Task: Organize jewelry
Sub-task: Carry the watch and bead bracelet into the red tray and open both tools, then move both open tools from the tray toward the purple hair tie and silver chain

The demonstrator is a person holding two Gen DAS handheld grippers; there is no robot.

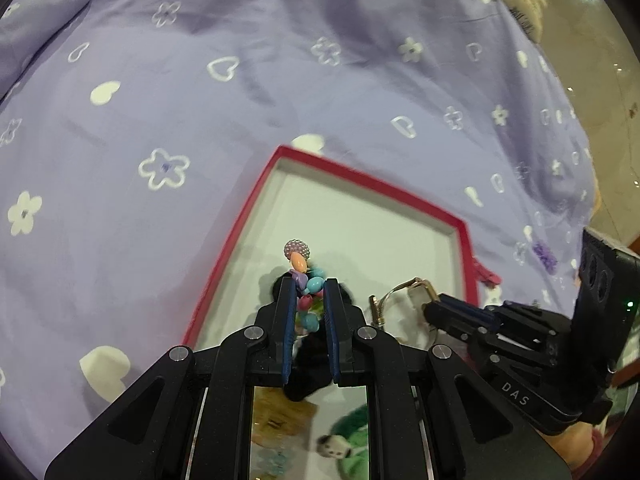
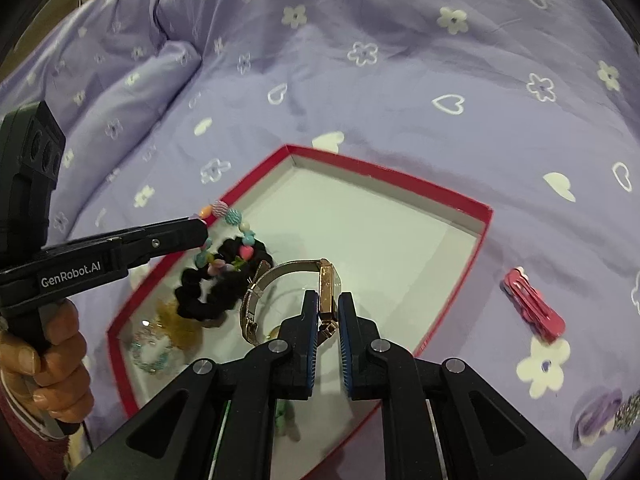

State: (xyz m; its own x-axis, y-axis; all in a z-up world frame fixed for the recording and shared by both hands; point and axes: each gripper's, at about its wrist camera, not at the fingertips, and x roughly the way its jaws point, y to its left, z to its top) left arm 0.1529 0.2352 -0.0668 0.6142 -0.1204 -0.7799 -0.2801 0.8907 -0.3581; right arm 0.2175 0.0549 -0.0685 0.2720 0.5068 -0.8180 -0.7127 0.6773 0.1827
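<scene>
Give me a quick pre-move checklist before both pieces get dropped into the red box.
1. Left gripper shut on the beaded bracelet: ok.
2. Right gripper shut on the gold watch: ok.
3. Both pieces over the red box: ok.
4. Bare floor left in the box for them: ok, its far half is bare.
5. Bracelet hanging free of the black scrunchie: cannot tell.
6. Everything gathered: not ok, pink hair clips lie on the bedspread.

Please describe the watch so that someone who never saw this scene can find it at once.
Find the red box on the purple bedspread. Above its white floor, the right tongs pinch the watch. It is the only gold metal piece; the bead bracelet beside it is pastel.
</scene>
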